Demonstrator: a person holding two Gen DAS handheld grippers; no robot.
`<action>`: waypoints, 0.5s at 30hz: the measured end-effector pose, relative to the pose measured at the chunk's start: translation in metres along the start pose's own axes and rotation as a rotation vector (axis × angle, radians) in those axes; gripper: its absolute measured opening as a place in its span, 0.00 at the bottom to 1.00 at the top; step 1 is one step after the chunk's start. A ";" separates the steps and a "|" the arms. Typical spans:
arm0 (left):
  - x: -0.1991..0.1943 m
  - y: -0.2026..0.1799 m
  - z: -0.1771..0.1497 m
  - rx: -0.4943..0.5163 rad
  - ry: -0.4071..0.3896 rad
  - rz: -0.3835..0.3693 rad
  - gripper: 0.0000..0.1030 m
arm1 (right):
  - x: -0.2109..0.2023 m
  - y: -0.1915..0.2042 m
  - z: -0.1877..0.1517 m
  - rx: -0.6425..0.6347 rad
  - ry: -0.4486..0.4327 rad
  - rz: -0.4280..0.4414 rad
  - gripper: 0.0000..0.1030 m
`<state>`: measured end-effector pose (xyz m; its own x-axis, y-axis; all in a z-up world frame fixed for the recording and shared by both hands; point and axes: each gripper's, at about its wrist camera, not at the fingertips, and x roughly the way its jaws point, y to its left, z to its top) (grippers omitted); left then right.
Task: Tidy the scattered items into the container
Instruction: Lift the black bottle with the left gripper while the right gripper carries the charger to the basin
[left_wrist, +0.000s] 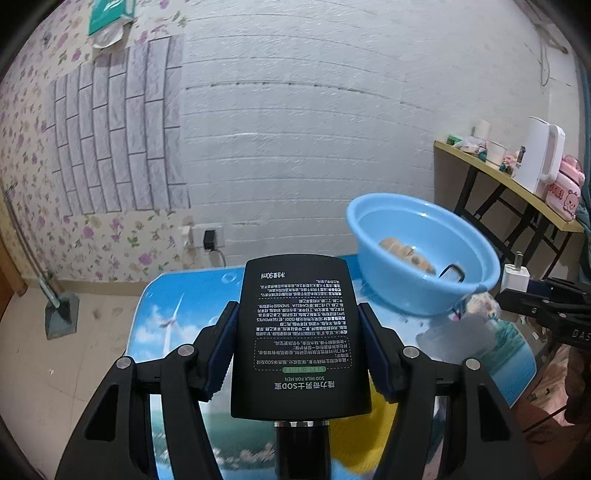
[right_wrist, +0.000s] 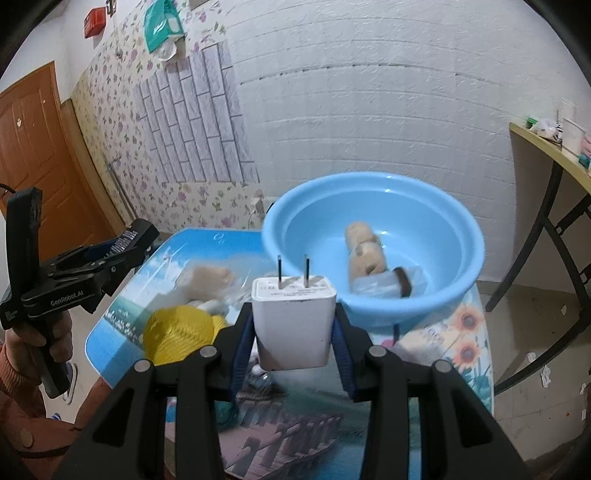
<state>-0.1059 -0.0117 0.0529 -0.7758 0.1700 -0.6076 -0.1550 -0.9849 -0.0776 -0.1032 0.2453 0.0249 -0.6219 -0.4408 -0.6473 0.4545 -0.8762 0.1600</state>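
Observation:
My left gripper (left_wrist: 300, 325) is shut on a black lotion tube (left_wrist: 300, 339), cap toward the camera, held above the table. My right gripper (right_wrist: 293, 325) is shut on a white plug charger (right_wrist: 293, 325) with its two prongs pointing up. The blue plastic basin (right_wrist: 458, 236) stands on the table's far right; in it lie a tan plush toy (right_wrist: 364, 245) and a wrapped packet (right_wrist: 384, 284). In the left wrist view the basin (left_wrist: 373, 229) is ahead on the right, and the charger (left_wrist: 516, 277) shows at the right edge. A yellow yarn ball (right_wrist: 177, 336) and a bagged plush (right_wrist: 207, 278) lie on the table.
The small table (right_wrist: 476, 332) has a printed landscape top. A person's hand and orange sleeve (right_wrist: 33, 354) hold the left gripper (right_wrist: 85, 269). A yellow desk (left_wrist: 491, 173) with a white kettle and cups stands at the right. A wooden door (right_wrist: 33, 147) is at the left.

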 end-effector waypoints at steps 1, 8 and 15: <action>0.002 -0.004 0.004 0.006 -0.002 -0.005 0.60 | 0.000 -0.004 0.003 0.005 -0.004 -0.001 0.38; 0.008 -0.028 0.030 0.040 -0.022 -0.033 0.60 | 0.001 -0.025 0.015 0.032 -0.026 -0.003 0.38; 0.019 -0.048 0.043 0.065 -0.014 -0.067 0.60 | 0.005 -0.039 0.022 0.049 -0.035 -0.006 0.38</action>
<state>-0.1394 0.0403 0.0791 -0.7708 0.2363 -0.5916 -0.2458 -0.9671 -0.0659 -0.1384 0.2726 0.0317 -0.6465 -0.4415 -0.6221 0.4196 -0.8869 0.1934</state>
